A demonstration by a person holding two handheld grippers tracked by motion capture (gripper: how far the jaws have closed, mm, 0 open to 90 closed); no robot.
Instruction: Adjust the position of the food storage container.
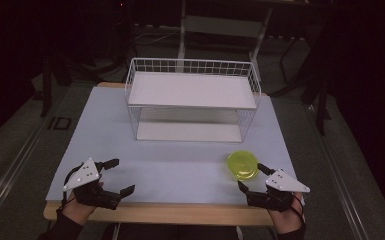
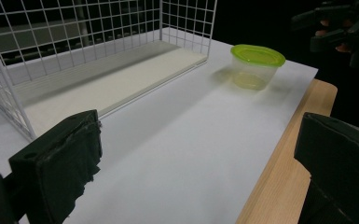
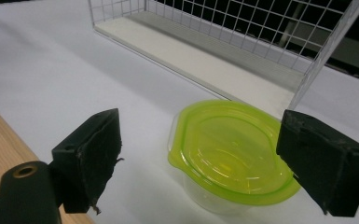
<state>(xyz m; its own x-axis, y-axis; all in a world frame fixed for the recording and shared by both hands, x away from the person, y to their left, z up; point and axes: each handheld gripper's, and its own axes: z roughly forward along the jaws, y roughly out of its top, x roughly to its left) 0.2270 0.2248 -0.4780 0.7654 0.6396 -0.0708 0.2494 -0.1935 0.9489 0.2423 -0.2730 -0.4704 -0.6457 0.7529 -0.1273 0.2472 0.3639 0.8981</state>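
your right gripper [image 1: 250, 178] stands wide open just short of the green-lidded container [image 1: 243, 165], its jaws spread to either side of the tub in the right gripper view but not yet touching it. your left gripper [image 1: 116, 176] is open too, holding nothing, well apart at the left near corner of the white table [image 1: 180, 165].

the container [image 3: 231, 151] sits on the table near the right front edge, in front of the wire rack [image 1: 192, 100] and close to its right corner post.

here is where it could slip from you. the tub looks like thin clear plastic under a wider lid [image 3: 228, 144]; if you close on the lid's rim alone, the lid may pop off or the tub tilt out. squeeze the thin wall hard and it may buckle. come in too high and one jaw may nudge the tub toward the rack before the other lands, so it skids on the smooth surface. if you carry it to a shelf, the rack's wire side could catch the lid edge.
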